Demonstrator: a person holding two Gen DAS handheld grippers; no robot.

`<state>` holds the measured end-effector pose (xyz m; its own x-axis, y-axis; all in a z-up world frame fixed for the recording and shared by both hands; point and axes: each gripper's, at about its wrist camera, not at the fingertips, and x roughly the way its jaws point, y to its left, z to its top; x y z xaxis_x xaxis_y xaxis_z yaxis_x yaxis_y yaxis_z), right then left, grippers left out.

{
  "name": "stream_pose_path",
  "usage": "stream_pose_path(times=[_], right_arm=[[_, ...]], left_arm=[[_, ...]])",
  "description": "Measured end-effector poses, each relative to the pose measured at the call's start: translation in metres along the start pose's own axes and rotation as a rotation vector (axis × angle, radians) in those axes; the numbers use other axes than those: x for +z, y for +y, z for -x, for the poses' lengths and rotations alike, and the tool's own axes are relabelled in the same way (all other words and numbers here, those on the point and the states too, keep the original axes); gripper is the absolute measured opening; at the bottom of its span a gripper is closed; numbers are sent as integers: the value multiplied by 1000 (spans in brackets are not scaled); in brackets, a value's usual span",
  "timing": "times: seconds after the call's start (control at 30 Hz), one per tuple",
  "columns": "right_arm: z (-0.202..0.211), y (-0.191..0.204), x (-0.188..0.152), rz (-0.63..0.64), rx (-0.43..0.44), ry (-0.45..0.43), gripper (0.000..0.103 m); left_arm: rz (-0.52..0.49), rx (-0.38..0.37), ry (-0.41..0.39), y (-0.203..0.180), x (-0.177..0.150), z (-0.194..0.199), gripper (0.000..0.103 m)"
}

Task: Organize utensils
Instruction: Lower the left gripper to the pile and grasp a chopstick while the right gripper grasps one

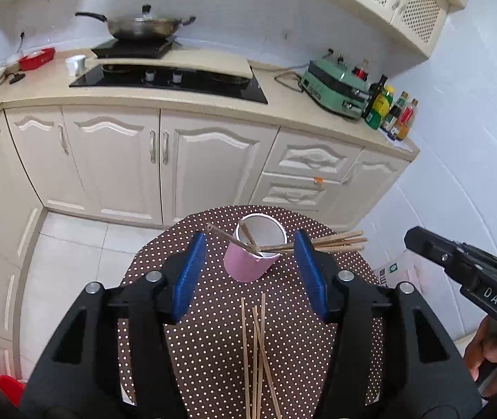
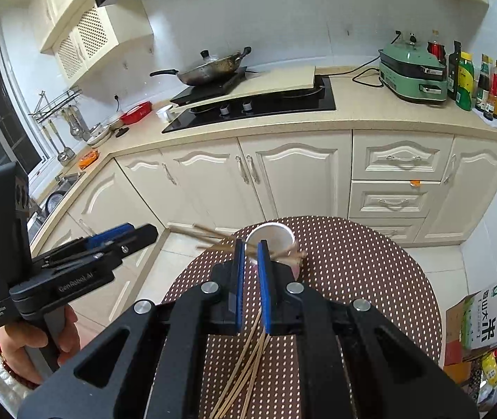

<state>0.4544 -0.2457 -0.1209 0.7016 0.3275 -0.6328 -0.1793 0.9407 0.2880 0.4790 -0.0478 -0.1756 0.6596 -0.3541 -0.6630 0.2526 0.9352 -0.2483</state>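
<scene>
A pink paper cup point(image 1: 248, 269) stands on the round brown polka-dot table point(image 1: 213, 331), with two chopsticks leaning inside it. More chopsticks point(image 1: 339, 240) lie across its rim and stick out to the right. A loose bundle of chopsticks point(image 1: 257, 349) lies on the table nearer to me. My left gripper point(image 1: 250, 234) is open, its blue pads on either side of the cup and not touching it. My right gripper point(image 2: 251, 243) is shut above the table, just short of the cup point(image 2: 273, 235). Blurred chopsticks point(image 2: 213, 239) cross beyond its tips, and others point(image 2: 245, 366) lie beneath it.
Cream cabinets and a counter point(image 2: 370, 115) run behind the table, bearing a hob, a wok point(image 2: 210, 68), a green appliance point(image 2: 412, 76) and bottles. A cardboard box and rice bag point(image 2: 482, 324) sit on the floor to the right. A hand point(image 2: 63, 331) holds the left gripper point(image 2: 123, 237).
</scene>
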Motion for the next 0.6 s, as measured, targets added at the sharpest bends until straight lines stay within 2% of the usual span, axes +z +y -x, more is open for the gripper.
stream_pose_path(times=[0.3, 0.6], right_arm=[[7, 10, -47, -13, -13, 58, 8], [-30, 1, -97, -64, -32, 211, 8]], left_arm=[[-14, 11, 48, 2, -44, 16, 53], [11, 23, 212, 15, -93, -26, 53]])
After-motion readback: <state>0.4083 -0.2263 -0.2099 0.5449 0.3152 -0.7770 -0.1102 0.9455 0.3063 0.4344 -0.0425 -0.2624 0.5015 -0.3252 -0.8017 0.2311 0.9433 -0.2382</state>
